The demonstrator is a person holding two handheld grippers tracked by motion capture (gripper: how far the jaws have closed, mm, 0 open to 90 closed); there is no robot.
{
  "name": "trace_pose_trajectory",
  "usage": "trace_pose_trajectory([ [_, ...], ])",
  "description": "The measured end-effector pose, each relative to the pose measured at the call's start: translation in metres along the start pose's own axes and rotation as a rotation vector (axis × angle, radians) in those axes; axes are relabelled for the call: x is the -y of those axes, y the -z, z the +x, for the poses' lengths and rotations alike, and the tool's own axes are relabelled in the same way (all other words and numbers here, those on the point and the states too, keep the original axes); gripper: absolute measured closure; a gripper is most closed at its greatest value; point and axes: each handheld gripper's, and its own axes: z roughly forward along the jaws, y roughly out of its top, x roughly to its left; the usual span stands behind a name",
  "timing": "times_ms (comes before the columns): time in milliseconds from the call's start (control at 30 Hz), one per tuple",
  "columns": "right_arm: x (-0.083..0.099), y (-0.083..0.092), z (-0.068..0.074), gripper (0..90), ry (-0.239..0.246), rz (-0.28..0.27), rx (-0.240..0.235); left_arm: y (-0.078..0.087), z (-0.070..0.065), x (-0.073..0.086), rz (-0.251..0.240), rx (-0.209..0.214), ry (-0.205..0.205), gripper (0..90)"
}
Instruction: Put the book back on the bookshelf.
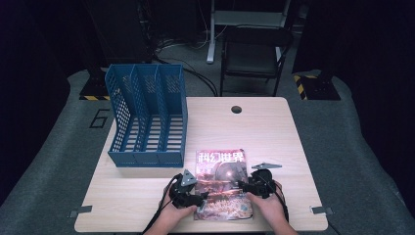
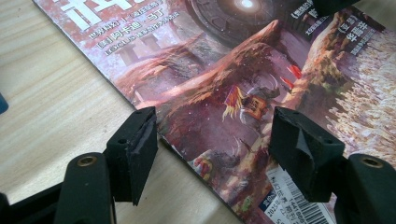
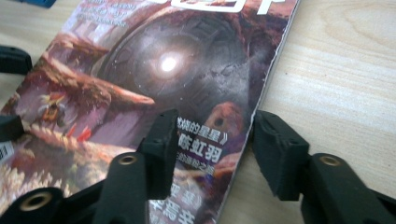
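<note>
On the wooden table [image 1: 274, 132], an empty blue file rack [image 1: 147, 117]; both grippers' fingers gape wide astride the magazine [image 1: 222, 183].

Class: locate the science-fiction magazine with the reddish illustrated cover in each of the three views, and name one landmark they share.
High view: the reddish illustrated magazine lies bottom centre, between both grippers.
Left gripper view: it runs diagonally across centre and right.
Right gripper view: it covers left and centre.
Shared landmark: the cover's bright-centred dark sphere.

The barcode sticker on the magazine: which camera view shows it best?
The left gripper view. The barcode sticker lies there close up, at the lower corner of the magazine, beside the left gripper. In the high view that corner is too small to read; in the right gripper view only a white sliver at the left edge may be it.
</note>
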Motion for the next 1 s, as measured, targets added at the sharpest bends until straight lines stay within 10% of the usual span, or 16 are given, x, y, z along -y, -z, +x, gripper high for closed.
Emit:
trace_pose_trajectory([
  [500, -0.001, -0.003, 0.0, 42.2, -0.059, -0.032, 0.038, -0.005, -0.005, -0.001, -0.026, -0.005, 0.007, 32.4],
  [700, -0.002, 0.0, -0.009, 43.5, -0.177, -0.042, -0.035, -0.005, -0.006, -0.002, -0.016, -0.008, 0.01, 32.4],
  [1000, -0.009, 0.019, -0.015, 45.8, -0.219, -0.128, -0.183, -0.005, -0.005, -0.003, -0.009, -0.009, 0.007, 32.4],
])
